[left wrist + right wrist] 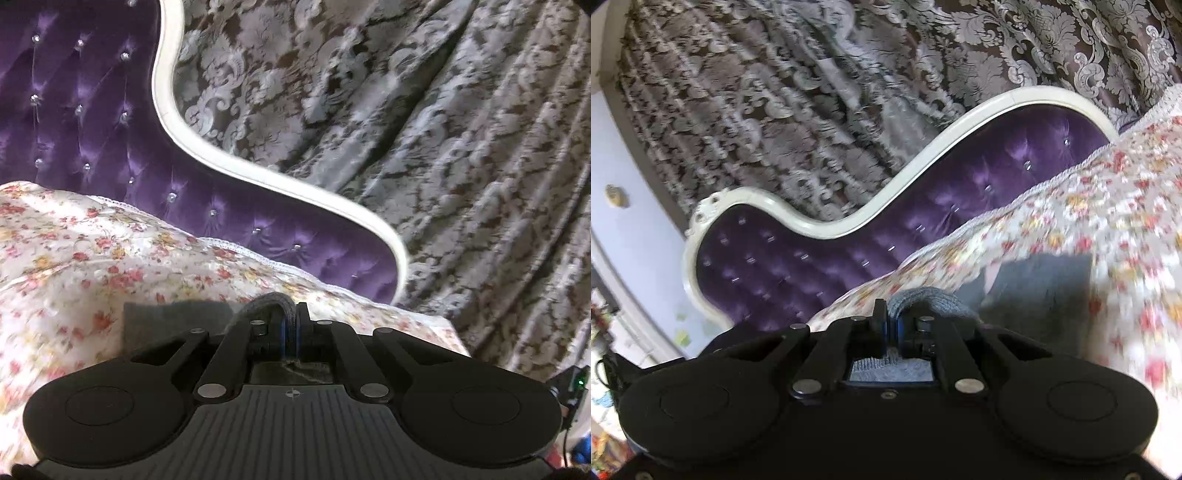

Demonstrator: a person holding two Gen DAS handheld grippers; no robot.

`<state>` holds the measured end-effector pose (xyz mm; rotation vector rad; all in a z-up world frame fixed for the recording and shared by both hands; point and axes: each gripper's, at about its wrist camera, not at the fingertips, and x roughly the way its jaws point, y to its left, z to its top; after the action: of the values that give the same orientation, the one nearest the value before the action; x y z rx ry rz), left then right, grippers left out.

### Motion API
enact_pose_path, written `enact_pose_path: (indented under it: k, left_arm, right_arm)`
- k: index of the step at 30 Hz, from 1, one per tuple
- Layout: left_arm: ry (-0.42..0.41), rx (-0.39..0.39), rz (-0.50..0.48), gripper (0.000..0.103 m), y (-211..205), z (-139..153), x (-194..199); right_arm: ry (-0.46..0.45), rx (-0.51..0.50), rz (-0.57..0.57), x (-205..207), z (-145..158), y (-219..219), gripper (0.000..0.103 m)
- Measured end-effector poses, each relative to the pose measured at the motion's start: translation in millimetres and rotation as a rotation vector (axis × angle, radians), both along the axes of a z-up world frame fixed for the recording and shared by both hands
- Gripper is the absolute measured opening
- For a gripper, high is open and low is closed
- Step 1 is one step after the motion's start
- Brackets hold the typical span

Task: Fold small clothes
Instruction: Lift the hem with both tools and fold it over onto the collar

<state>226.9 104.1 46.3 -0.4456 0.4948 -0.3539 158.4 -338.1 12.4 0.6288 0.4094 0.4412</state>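
Over the floral bedspread (110, 251), the left gripper (291, 328) pinched a bunched edge of the grey knit garment (173, 321); the right gripper (894, 325) clamped another edge likewise. Judged mid-fold, the lifted cloth next needed carrying across evenly and laying flat.

I see the right gripper (891, 325) clamped on a grey knit garment (1034, 291) over the floral bedspread (1108, 206), purple headboard (923, 221) beyond.

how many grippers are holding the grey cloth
2: left gripper jaws shut on the grey cloth over the floral bedspread; right gripper jaws shut on it too.
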Motion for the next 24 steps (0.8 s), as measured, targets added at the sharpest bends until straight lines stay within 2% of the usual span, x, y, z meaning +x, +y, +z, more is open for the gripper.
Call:
enact_pose_path:
  k: [5,10,11,12,13,14,15,16,17,18,20,22,24]
  left_arm:
    - [0.081,0.032,0.028,0.004,-18.4,-34.7,57.7]
    - [0.162,0.091,0.085,0.009,-26.6,-79.4,94.6]
    - [0.176,0.111,0.103,0.015,-26.7,-86.5,100.5]
    - [0.191,0.136,0.123,0.033,-25.4,-93.0,104.8]
    - [0.201,0.157,0.143,0.04,-23.4,-97.2,108.4]
    - [0.203,0.169,0.164,0.047,-19.2,-100.3,109.1]
    - [0.206,0.17,0.183,0.052,-15.6,-99.1,110.8]
    - [0.212,0.167,0.201,0.055,-10.4,-97.7,109.4]
    - [0.212,0.162,0.212,0.061,-6.6,-95.0,108.3]
    - [0.2,0.155,0.217,0.067,-2.5,-90.4,102.7]
    - [0.173,0.166,0.209,0.073,0.0,-80.3,88.2]
    - [0.162,0.223,0.189,0.076,-4.7,-73.0,70.1]
    - [0.15,0.279,0.155,0.077,-14.8,-67.5,42.8]
  right_arm:
    - [0.045,-0.062,-0.058,66.2,-23.8,-1.8,0.013]
    - [0.149,-0.122,-0.078,119.1,-56.6,1.4,0.014]
    - [0.173,-0.134,-0.083,126.7,-64.9,2.8,0.019]
    - [0.186,-0.142,-0.096,130.7,-71.2,3.4,0.019]
    - [0.194,-0.152,-0.106,133.9,-76.1,3.6,0.02]
    - [0.209,-0.168,-0.115,137.6,-80.7,3.6,0.028]
    - [0.219,-0.188,-0.129,138.6,-84.3,3.8,0.046]
    - [0.219,-0.201,-0.147,138.9,-85.9,3.9,0.054]
    - [0.206,-0.203,-0.162,137.2,-85.8,2.2,0.069]
    - [0.192,-0.202,-0.175,133.0,-84.4,0.3,0.078]
    - [0.172,-0.214,-0.195,126.3,-76.6,-1.6,0.078]
    - [0.139,-0.246,-0.199,120.2,-65.9,4.1,0.078]
    - [0.092,-0.285,-0.178,105.6,-54.8,14.2,0.091]
